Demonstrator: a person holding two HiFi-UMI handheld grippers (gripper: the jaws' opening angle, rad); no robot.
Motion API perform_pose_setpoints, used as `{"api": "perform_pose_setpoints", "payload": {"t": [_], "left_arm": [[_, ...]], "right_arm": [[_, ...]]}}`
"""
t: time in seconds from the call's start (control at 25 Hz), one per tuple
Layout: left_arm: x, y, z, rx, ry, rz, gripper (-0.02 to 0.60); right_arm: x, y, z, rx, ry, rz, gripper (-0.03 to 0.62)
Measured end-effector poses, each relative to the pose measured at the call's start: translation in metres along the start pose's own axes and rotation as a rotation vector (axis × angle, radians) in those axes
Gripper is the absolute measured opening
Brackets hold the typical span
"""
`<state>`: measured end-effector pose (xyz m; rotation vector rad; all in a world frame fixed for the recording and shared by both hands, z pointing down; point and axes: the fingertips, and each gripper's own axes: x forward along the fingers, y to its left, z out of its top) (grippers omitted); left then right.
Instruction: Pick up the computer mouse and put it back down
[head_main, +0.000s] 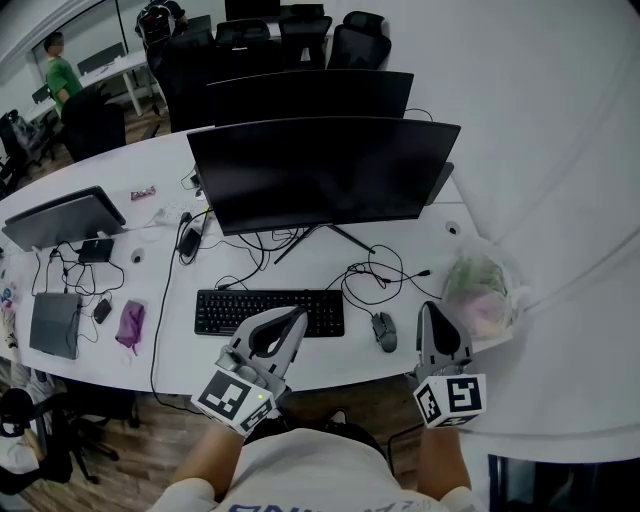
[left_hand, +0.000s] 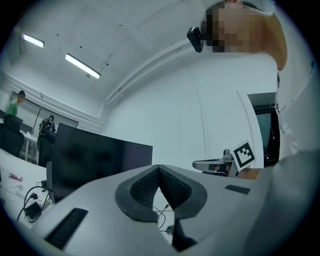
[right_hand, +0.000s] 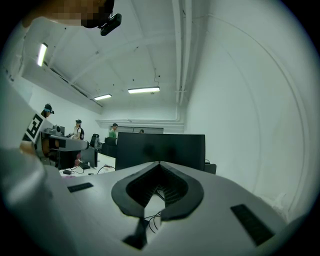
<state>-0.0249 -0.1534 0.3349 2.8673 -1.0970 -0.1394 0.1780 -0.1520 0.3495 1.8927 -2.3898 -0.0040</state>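
Observation:
A small dark computer mouse (head_main: 384, 331) lies on the white desk (head_main: 400, 225), just right of the black keyboard (head_main: 269, 312). My right gripper (head_main: 425, 310) hovers a little to the mouse's right, near the desk's front edge, jaws shut with nothing in them. My left gripper (head_main: 298, 316) hangs over the keyboard's front edge, left of the mouse, tips together and empty. In the left gripper view my left gripper (left_hand: 159, 166) points level toward the wall, with the right gripper's marker cube (left_hand: 244, 155) beside it. In the right gripper view my right gripper (right_hand: 159, 163) faces a dark monitor (right_hand: 160, 148).
A wide curved monitor (head_main: 322, 175) stands behind the keyboard, with loose cables (head_main: 380, 275) running between them. A clear bag (head_main: 478, 285) of greenish items sits at the desk's right end. A laptop (head_main: 62, 218), tablet (head_main: 54, 324) and purple pouch (head_main: 130, 324) lie at the left. Office chairs stand behind.

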Motion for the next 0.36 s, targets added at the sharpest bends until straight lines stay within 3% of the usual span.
{"api": "perform_pose_setpoints", "payload": {"t": [0.36], "left_arm": [[-0.0025, -0.0037, 0.0002, -0.002, 0.000, 0.006, 0.005]], "right_arm": [[-0.0033, 0.0010, -0.0002, 0.009, 0.016, 0.001, 0.020]]}}
